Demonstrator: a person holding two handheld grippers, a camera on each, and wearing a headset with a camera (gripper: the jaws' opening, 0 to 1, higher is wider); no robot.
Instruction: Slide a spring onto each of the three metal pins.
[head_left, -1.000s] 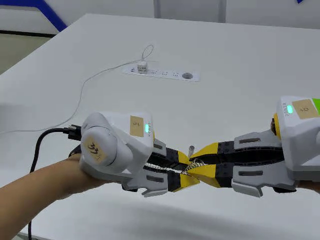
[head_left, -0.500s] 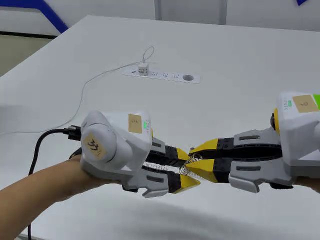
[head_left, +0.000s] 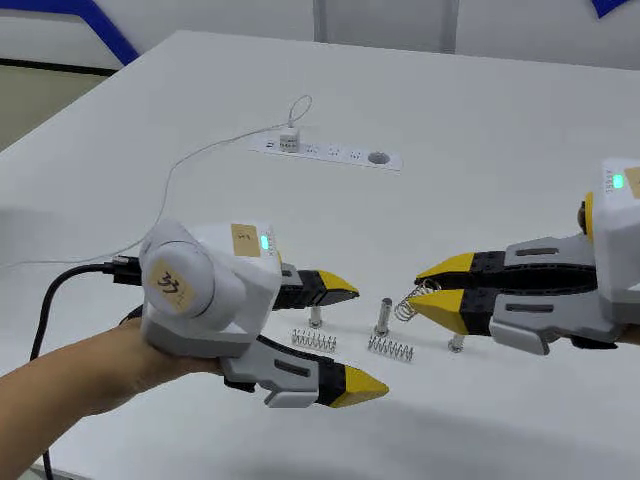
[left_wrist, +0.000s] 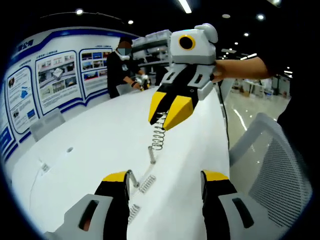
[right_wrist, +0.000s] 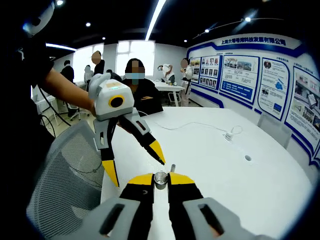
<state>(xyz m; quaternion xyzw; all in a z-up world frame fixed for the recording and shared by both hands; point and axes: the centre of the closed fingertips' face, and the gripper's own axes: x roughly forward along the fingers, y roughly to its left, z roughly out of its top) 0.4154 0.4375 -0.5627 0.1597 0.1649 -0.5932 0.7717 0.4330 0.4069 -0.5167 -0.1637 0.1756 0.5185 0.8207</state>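
Pressure from our right gripper (head_left: 420, 288) clamps one small coiled steel spring (head_left: 408, 305) by its end between the yellow tips, so the rest of the coil juts free and can be aimed at the short upright metal middle pin (head_left: 382, 314) just beside it. Our left gripper (head_left: 356, 336) hangs with jaws spread wide, holding nothing, close to the left pin (head_left: 316, 318), probably to leave the approach clear. With the right pin (head_left: 456, 343), all three stand toward the near edge of the white bench (head_left: 500, 130), and none seems to wear a spring yet. A loose spring (head_left: 313, 340) and a second loose spring (head_left: 390, 348) lie flat among them, handy for the next turns.
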